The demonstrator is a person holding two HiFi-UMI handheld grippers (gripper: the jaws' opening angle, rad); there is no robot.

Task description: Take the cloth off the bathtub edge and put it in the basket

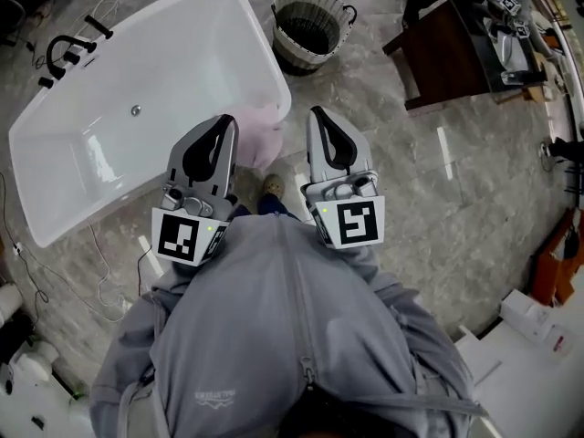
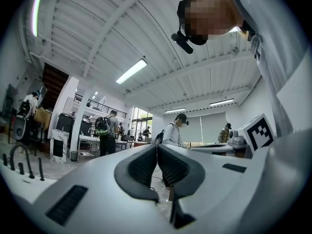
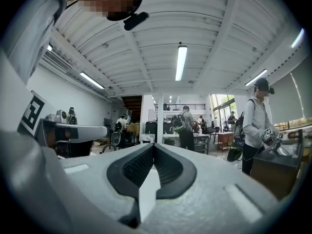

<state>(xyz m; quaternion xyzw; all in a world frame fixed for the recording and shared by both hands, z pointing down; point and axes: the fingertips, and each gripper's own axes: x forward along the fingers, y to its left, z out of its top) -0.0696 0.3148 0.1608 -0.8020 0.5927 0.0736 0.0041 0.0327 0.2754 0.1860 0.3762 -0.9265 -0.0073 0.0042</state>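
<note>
Soft pink cloth (image 1: pixel 259 133) on glossy bathtub rim (image 1: pixel 263 48); round woven basket (image 1: pixel 310 27) (left gripper (image 1: pixel 226 121), right gripper (image 1: pixel 317 114) pressed together, empty)

The bathtub (image 1: pixel 182 53) is glossy white, its tap (image 1: pixel 68 48) at ten o'clock black. The cloth (image 1: pixel 263 133) on its edge is pale pink. At twelve o'clock the woven basket (image 1: pixel 297 55) is banded grey and cream, dark inside. The floor (image 1: pixel 383 172) is grey veined marble. The left gripper (image 1: pixel 228 119) and right gripper (image 1: pixel 317 112) are light grey, black along the jaws, with black-and-white square markers. The person's hoodie (image 1: pixel 274 336) is grey
</note>
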